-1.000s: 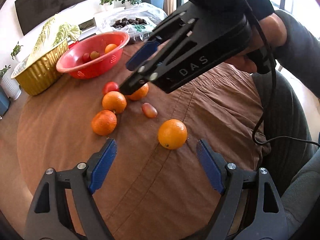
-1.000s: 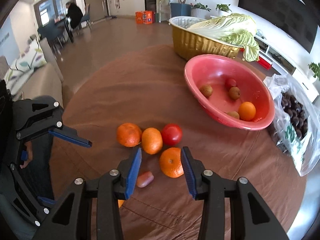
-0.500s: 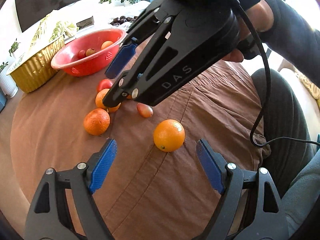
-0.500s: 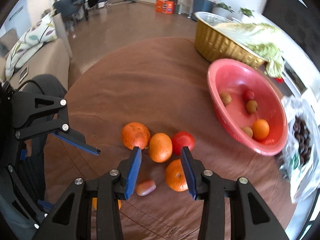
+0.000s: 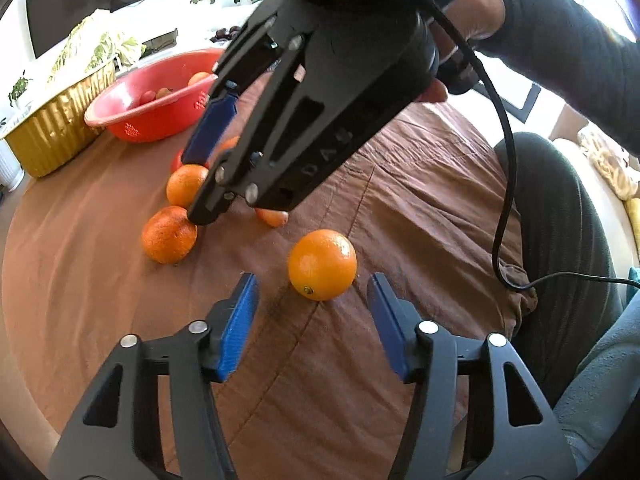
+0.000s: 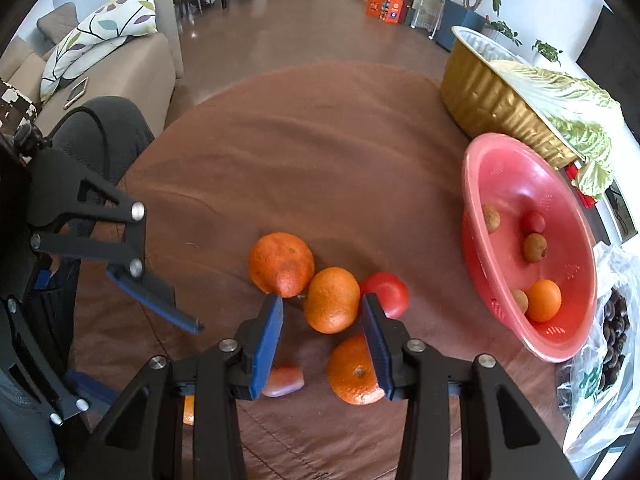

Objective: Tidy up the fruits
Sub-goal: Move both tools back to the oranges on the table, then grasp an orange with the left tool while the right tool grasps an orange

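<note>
Left wrist view: jaws of the left gripper (image 5: 312, 308) have just been closing and now stand partly open, empty, their blue ribbed pads either side of a smooth round orange (image 5: 322, 264) that lies just beyond the tips, untouched. The right gripper (image 5: 208, 178), black with a blue pad, reaches down into the fruit cluster; whether its jaws press on a mandarin (image 5: 186, 185) cannot be told here. A rougher mandarin (image 5: 169, 234) lies beside its lower tip, a small reddish fruit (image 5: 272, 217) just behind. All rest on a tabletop (image 5: 400, 200) covered in creased brown cloth. The person's hand (image 5: 452, 76) in a dark sleeve holds the right gripper.

Right wrist view: jaws of the right gripper (image 6: 322, 308) are partly open and straddle a mandarin (image 6: 332, 300) without clear contact. A dimpled mandarin (image 6: 281, 263) touches it on the left, a glossy tomato (image 6: 385, 294) on the right; another mandarin (image 6: 354, 372) and the reddish fruit (image 6: 284, 382) lie below, partly hidden by the pads. The left gripper (image 6: 156, 296) shows at the left edge. A pink perforated plastic bowl (image 6: 480, 184) holds one orange (image 6: 543, 300), a small red fruit (image 6: 533, 222) and three brown fruits (image 6: 535, 247). Behind it a gold ribbed foil tray (image 6: 484, 96) carries a cabbage (image 6: 568, 100). A clear plastic bag (image 6: 600, 392) of dark round items sits at the right edge.
</note>
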